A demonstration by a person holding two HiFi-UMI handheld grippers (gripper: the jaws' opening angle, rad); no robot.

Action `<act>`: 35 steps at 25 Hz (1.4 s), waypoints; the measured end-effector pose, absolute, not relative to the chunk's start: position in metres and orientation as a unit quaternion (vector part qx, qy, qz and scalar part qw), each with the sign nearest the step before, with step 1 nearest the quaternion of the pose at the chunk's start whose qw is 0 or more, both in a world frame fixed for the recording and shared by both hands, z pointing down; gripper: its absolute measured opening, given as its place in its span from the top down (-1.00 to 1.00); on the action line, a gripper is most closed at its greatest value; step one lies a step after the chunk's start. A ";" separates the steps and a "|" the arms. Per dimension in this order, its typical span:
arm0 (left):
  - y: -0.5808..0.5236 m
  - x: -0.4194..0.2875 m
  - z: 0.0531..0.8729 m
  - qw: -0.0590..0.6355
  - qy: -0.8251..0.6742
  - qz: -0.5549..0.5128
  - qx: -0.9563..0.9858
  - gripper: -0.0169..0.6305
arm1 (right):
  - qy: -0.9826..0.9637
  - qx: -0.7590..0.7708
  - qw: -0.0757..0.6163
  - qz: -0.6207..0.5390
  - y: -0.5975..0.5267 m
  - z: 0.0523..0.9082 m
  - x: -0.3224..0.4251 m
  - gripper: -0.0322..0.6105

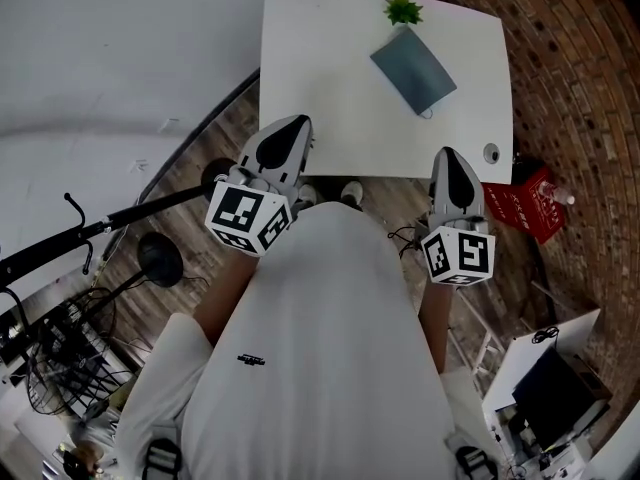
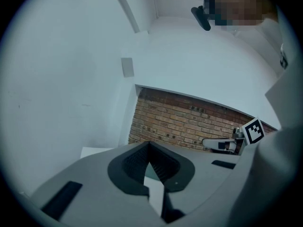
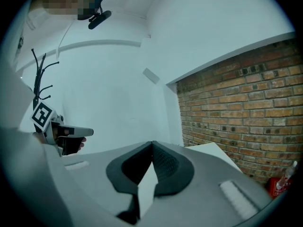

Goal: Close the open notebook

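White shirt (image 1: 310, 348) fills the bottom of the head view and hides much of the floor. The left gripper (image 1: 291, 126) and right gripper (image 1: 446, 155) are held up in front of the chest, short of the table (image 1: 320, 88) and touching nothing. The notebook (image 1: 413, 69) lies flat on the table's far right part, slate-blue cover up, with no pages showing. A small green plant (image 1: 403, 10) stands just beyond it. A red bag (image 1: 522, 206) sits on the floor by the table's near right corner; its print is too small to read.

In the left gripper view the jaws are pressed together with nothing between them. Only a sliver of table shows past them, below a brick wall (image 2: 189, 122), and the notebook is out of sight.

In the right gripper view the jaws are likewise closed and empty. One table corner peeks out at right, and the notebook is again hidden.
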State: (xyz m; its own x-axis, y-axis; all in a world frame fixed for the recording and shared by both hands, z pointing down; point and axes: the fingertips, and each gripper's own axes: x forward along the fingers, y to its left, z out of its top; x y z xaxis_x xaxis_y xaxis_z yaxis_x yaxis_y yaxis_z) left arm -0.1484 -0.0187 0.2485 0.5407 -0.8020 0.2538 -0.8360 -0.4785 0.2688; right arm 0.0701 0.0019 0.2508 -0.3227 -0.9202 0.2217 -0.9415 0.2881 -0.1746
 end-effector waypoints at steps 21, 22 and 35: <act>-0.018 -0.154 0.243 0.164 -0.491 0.051 0.854 0.92 | -0.849 0.516 0.089 0.064 -0.003 0.231 0.033 0.89; -0.018 -0.153 0.242 0.162 -0.492 0.051 0.854 0.92 | -0.851 0.514 0.090 0.061 -0.004 0.230 0.033 0.89; -0.012 -0.166 0.242 0.154 -0.508 0.059 0.846 0.92 | -0.859 0.503 0.076 0.062 -0.009 0.227 0.017 0.89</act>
State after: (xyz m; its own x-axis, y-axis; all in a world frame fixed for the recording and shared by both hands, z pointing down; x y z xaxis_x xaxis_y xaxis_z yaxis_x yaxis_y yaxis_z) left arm -0.1664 -0.0116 0.2423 0.4775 -0.8407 0.2555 -0.8768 -0.4371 0.2005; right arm 0.0167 -0.0093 0.2267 -0.4826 -0.8543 0.1929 -0.8731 0.4866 -0.0294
